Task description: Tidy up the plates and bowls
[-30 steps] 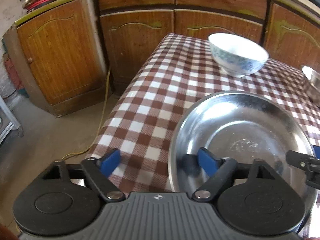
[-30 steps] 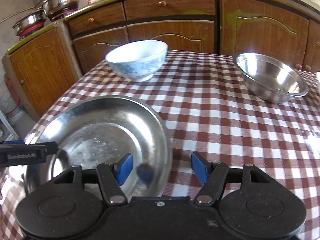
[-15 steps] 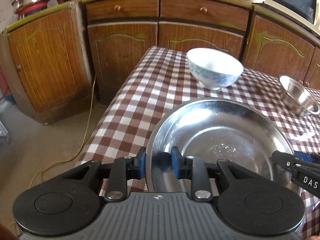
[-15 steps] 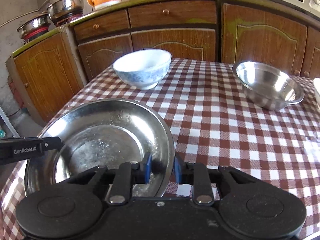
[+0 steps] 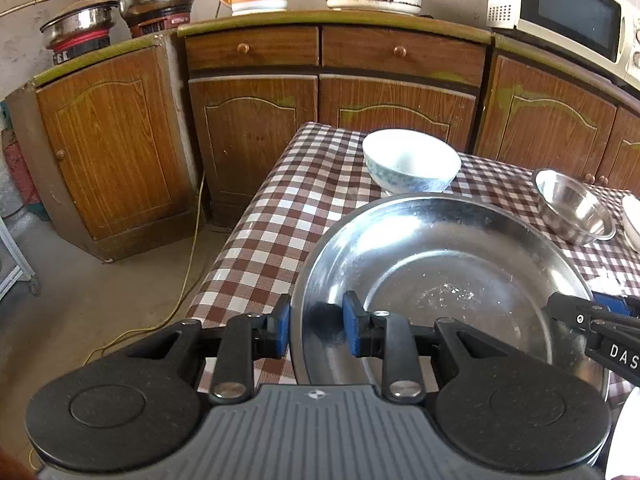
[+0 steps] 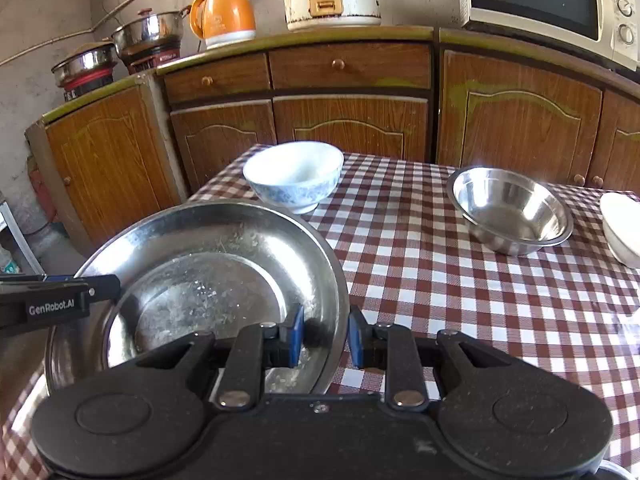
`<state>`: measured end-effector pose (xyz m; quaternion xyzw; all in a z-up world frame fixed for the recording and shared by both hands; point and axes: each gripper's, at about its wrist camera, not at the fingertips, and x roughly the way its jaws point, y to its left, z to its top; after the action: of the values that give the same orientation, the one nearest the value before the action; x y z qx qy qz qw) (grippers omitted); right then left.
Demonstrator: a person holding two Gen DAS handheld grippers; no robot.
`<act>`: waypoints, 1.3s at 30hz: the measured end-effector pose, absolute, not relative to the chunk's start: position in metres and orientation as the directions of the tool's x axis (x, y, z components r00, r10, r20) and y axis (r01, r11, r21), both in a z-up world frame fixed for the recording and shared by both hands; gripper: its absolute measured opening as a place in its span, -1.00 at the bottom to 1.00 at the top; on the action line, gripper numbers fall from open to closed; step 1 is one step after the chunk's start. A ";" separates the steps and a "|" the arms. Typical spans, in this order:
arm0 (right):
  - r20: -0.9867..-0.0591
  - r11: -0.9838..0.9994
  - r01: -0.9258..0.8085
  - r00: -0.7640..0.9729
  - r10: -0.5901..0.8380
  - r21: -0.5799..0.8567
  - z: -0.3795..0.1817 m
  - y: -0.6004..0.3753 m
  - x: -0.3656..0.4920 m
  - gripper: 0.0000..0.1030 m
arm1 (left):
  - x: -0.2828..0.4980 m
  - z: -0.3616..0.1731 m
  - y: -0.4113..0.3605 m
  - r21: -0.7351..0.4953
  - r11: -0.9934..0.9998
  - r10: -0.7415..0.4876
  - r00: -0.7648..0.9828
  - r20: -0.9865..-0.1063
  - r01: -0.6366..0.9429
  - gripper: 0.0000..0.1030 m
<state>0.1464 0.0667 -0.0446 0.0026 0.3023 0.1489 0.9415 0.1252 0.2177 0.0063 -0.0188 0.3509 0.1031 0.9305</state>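
The large steel plate (image 5: 440, 280) sits at the near left end of the checked counter (image 6: 460, 300), and both hand-held grippers have it by the rim: the left hand-held gripper (image 5: 316, 326) pinches the near left edge, one blue pad outside the rim and one inside the dish, while the right hand-held gripper (image 6: 326, 336) pinches the near right edge in the same way. Whether the plate's base is clear of the cloth cannot be told for certain, though its far rim overlaps the foot of the blue-and-white bowl (image 5: 410, 162) in the left wrist view, which suggests it is raised. It looks thin, stiff and fairly light for its width, so weight is not the worry; the polished, sloping lip is. Metal that smooth probably gives the pads little bite, and a wide dish held at two points near one side will likely want to droop at its far edge. Keeping it level and the two grips in step seems the safe way to carry it. It would not break if it slipped, but it could strike the blue-and-white bowl just beyond it, and that one looks like ceramic and would chip. The steel bowl (image 6: 510, 208) further right, and the white dish (image 6: 622, 224) at the right edge, stand well apart.
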 end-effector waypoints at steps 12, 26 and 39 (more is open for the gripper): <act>-0.531 0.950 -0.296 0.792 0.302 0.098 -0.015 0.051 0.111 -0.42 | 0.094 0.034 0.200 0.049 0.973 0.205 0.746 -0.634 -0.226 -0.45; -0.508 0.949 -0.306 0.807 0.302 0.079 0.001 0.035 0.074 -0.42 | 0.066 0.045 0.184 0.045 0.971 0.210 0.750 -0.627 -0.235 -0.43; -0.495 0.950 -0.306 0.816 0.298 0.068 0.005 0.022 0.047 -0.42 | 0.048 0.050 0.172 0.054 0.972 0.211 0.756 -0.620 -0.227 -0.42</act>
<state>0.0471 0.0220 0.0050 -0.0073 0.2583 0.1585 0.9529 0.0475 0.1719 0.0496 -0.0122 0.3294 0.1170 0.9368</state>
